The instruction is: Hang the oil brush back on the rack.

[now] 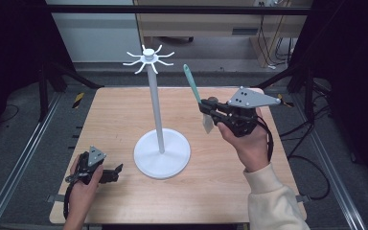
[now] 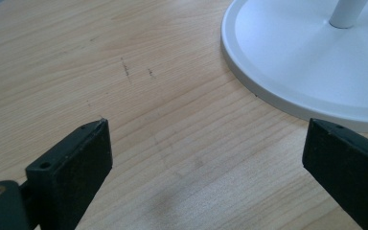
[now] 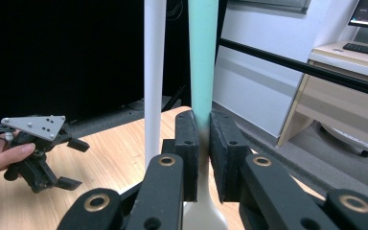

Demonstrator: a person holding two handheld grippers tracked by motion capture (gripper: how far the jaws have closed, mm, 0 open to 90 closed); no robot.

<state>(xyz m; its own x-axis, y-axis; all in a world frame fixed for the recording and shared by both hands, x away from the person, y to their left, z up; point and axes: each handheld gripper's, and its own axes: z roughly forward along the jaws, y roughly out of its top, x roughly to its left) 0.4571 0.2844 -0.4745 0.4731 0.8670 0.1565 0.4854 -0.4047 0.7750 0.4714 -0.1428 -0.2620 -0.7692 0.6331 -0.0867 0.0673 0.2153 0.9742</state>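
Note:
A white hook stand point(image 1: 156, 103) rises from a round base point(image 1: 162, 154) in the middle of the wooden table; its top point(image 1: 148, 58) carries several curved hooks. My right gripper point(image 1: 208, 111), raised right of the pole, is shut on a spatula point(image 1: 192, 82) with a teal handle pointing up and a pale blade point(image 1: 207, 123) hanging below the jaws. In the right gripper view the teal handle point(image 3: 203, 52) stands clamped between the pads, beside the white pole point(image 3: 154, 72). My left gripper point(image 1: 119, 172) rests open on the table left of the base, its jaws empty point(image 2: 206, 158).
The table point(image 1: 110, 110) has edges close on all sides, with metal rails and a grey floor around it. Black frame bars cross above the far edge. The stand's base point(image 2: 306, 57) lies just past my left gripper's jaws.

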